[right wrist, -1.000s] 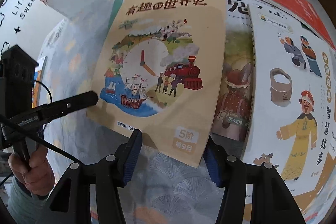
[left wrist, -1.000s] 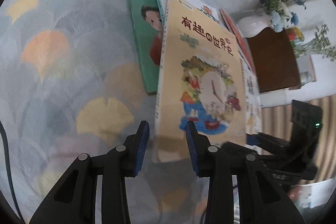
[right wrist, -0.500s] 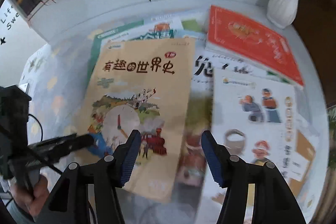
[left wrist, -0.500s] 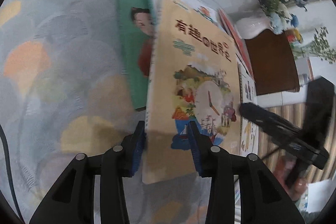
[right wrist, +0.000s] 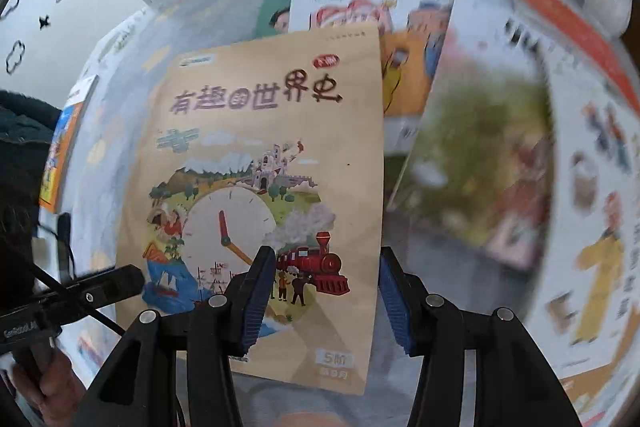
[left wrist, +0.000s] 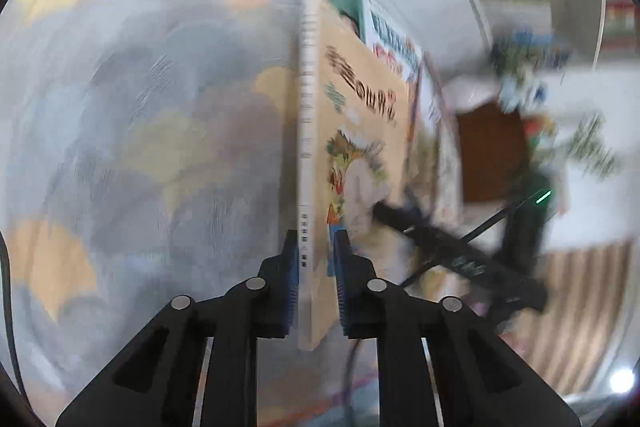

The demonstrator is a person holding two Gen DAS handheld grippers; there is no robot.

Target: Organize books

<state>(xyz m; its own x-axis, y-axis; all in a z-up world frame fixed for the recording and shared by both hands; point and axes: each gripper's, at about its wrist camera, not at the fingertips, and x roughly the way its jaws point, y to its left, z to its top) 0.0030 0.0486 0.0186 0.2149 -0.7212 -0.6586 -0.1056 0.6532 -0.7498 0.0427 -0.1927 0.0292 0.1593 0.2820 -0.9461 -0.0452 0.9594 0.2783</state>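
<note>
Beyond the left gripper [left wrist: 316,267] clamping the tan book [left wrist: 360,131], everything smears

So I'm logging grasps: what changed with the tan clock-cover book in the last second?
The left gripper slid onto the tan book's spine edge and closed; its fingers now pinch it, lifting that edge. The right gripper narrowed slightly around the book's other edge; whether it presses is unclear. The other books stayed spread on the patterned cloth.
</note>
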